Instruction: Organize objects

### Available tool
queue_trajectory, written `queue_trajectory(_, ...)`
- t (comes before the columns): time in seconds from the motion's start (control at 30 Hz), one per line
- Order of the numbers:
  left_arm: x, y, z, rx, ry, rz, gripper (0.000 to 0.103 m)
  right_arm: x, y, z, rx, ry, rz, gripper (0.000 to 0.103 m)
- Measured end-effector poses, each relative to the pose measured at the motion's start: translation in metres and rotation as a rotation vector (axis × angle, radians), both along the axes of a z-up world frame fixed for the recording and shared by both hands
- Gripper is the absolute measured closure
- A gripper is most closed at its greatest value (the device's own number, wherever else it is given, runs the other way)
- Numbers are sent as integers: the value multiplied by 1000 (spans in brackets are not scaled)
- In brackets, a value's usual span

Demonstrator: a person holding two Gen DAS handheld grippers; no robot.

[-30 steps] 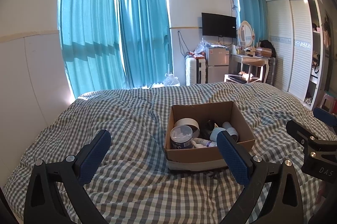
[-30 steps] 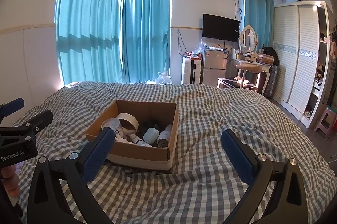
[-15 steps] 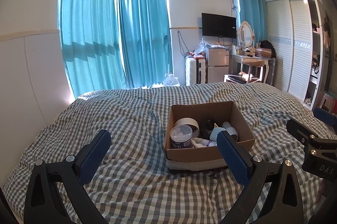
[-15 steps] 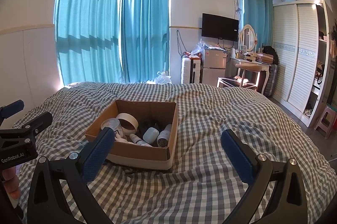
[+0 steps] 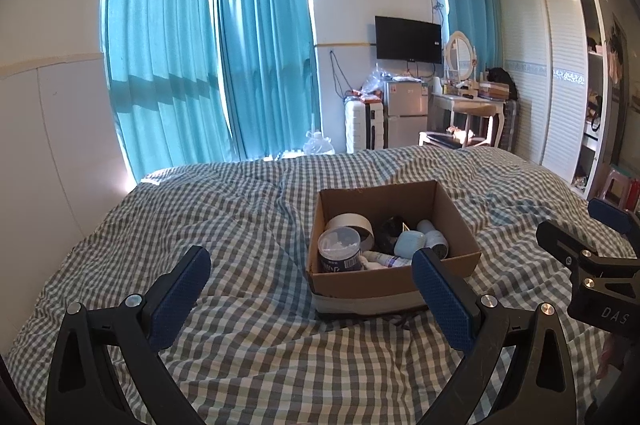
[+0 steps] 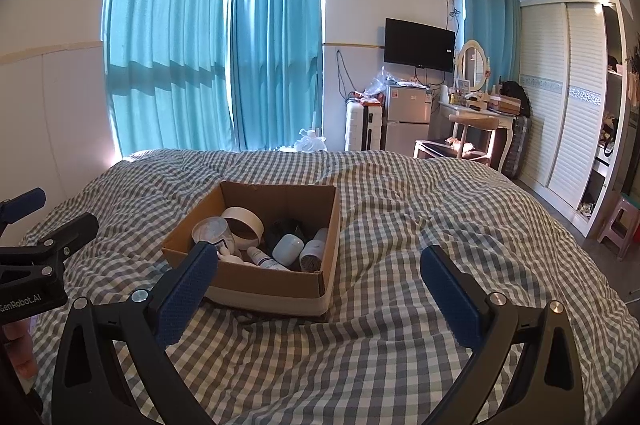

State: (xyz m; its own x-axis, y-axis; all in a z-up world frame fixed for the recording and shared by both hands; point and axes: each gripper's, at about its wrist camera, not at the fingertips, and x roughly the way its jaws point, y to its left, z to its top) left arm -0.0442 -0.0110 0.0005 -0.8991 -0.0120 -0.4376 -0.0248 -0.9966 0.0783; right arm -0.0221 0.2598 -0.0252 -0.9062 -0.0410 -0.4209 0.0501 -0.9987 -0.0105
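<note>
An open cardboard box sits on the checked bed cover; it also shows in the right wrist view. Inside lie a tape roll, a round tub with a clear lid, a pale blue case, a grey-capped bottle and a small white bottle. My left gripper is open and empty, just short of the box, its right finger in front of the box's near right corner. My right gripper is open and empty, right of the box.
The checked bed cover is rumpled around the box. Beyond the bed stand blue curtains, a small fridge, a dressing table and a white wardrobe. A plastic stool stands at the far right.
</note>
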Motion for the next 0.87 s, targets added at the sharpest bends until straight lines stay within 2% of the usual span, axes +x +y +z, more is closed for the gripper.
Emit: queue_trajectory(0.87,2,-4,2,1,7,35,0,-1,-1,-3,-4,-13,8,1)
